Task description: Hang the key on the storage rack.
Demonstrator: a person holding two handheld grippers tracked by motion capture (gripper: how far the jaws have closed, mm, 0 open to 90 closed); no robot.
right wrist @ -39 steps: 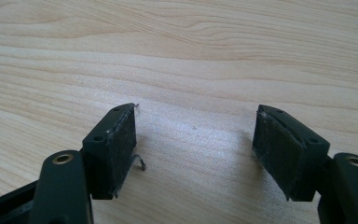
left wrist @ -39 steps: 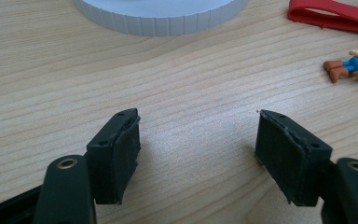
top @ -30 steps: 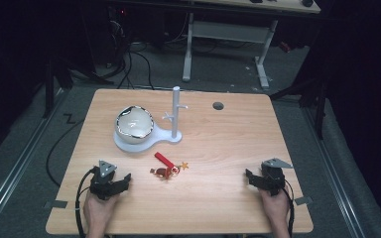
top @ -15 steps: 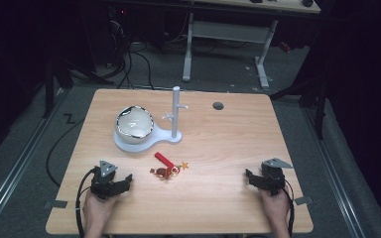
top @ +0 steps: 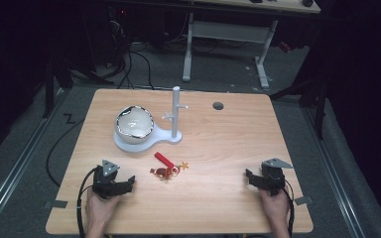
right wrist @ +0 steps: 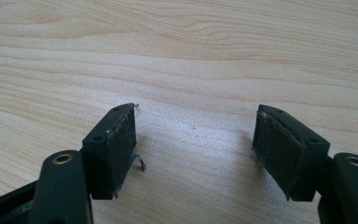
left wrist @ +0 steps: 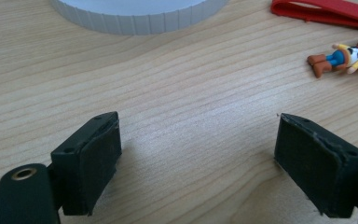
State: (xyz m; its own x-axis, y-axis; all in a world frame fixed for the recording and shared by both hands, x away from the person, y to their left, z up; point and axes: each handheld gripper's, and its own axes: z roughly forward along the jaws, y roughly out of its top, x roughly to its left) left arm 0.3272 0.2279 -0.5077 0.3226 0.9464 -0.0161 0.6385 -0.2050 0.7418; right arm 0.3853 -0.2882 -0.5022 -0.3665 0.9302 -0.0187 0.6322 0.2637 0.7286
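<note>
A keychain with a red strap, a small toy figure and a gold star lies on the wooden table, front of centre. In the left gripper view the figure and the red strap lie ahead to the right. My left gripper rests near the table's front left, to the left of the keychain. Its jaws have just been opening and now stand wide apart with only bare wood between them. My right gripper rests at the front right, open and holding nothing.
A white stand with an upright post and small pegs rises behind the keychain. A shiny bowl sits on its round white base, whose ribbed edge shows ahead of the left jaws. A dark hole marks the table's back.
</note>
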